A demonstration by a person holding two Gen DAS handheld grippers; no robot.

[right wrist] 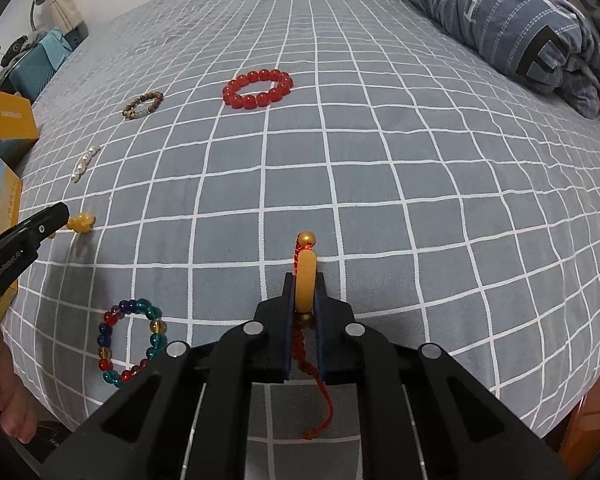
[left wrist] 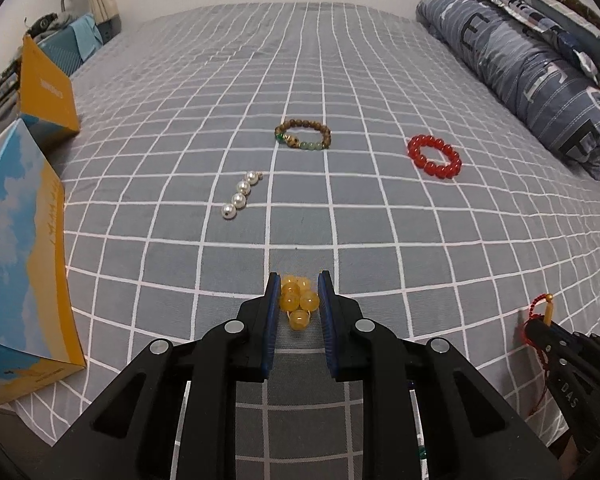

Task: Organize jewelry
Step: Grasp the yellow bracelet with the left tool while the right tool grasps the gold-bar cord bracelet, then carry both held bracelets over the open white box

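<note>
Each camera sits just behind its own claw and looks forward and down along the fingers, low over the bed (left wrist: 340, 80). The left view faces up the bed; the right view starts further right. Both share the red bracelet (left wrist: 434, 157) (right wrist: 258, 89), the pearls (left wrist: 241, 195) and the boxes (left wrist: 48, 88).

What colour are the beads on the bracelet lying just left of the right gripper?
Mixed: teal, red, dark blue and amber on the multicoloured bracelet, clearest in the right wrist view.

yellow bead bracelet (left wrist: 297, 300) bunched, red bracelet (left wrist: 434, 156) flat
</note>
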